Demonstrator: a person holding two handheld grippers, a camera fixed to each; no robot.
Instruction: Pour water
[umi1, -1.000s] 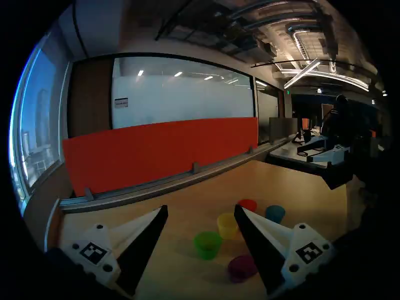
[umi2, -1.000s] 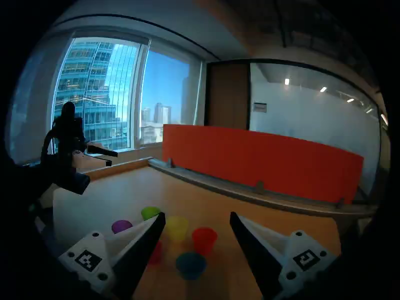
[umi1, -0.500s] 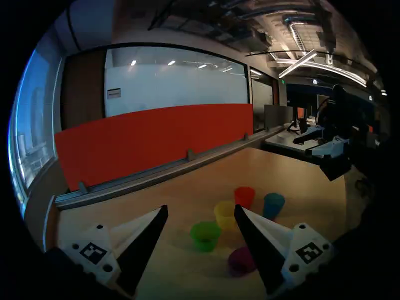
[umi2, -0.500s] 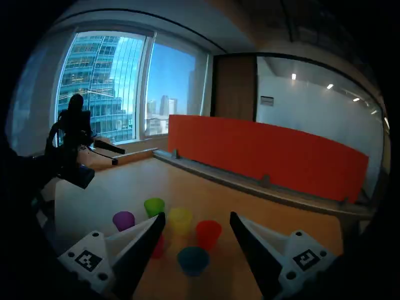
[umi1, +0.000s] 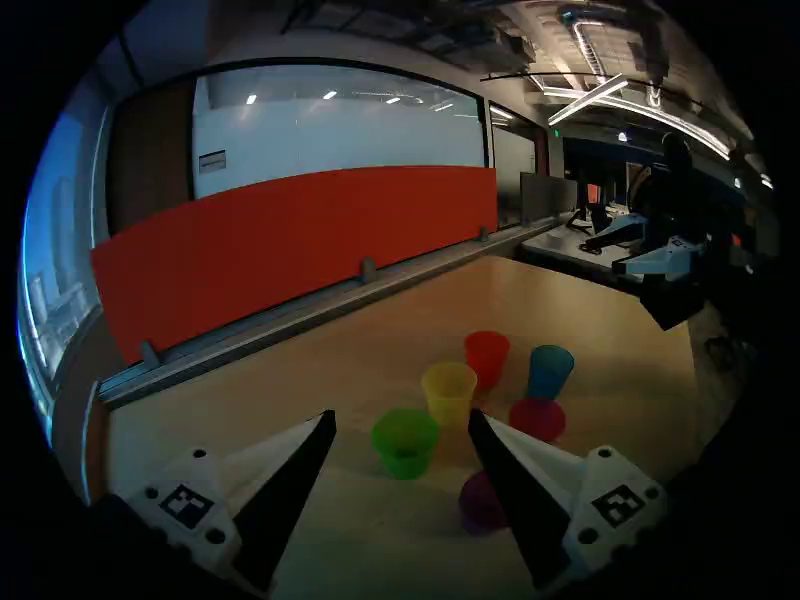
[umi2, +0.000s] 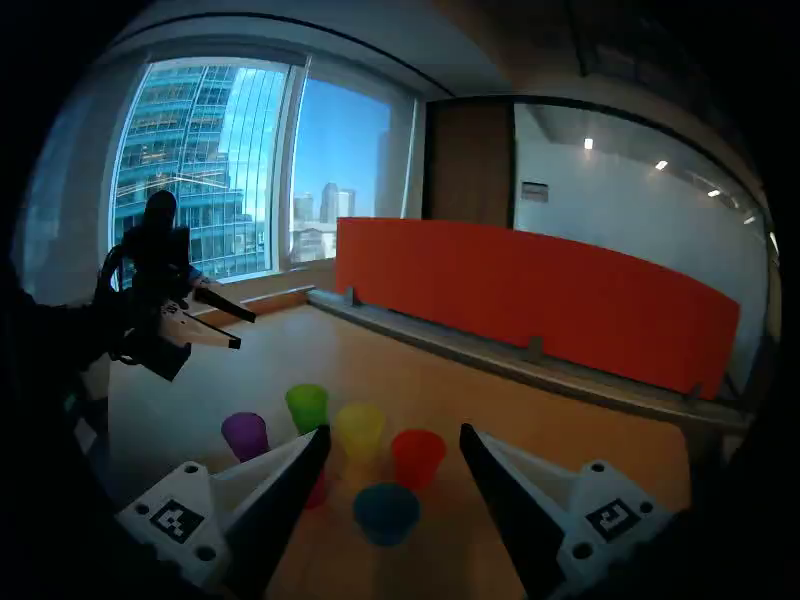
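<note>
While all fingers (umi1: 285, 475) are spread wide and empty, the green cup (umi1: 405, 441) is framed just beyond the left gripper (umi1: 398, 417)

- The left gripper (umi1: 398, 416) is held aloft, its two fingers spread wide apart.
- The right gripper (umi2: 393, 430) is held likewise, fingers spread wide apart.
</note>
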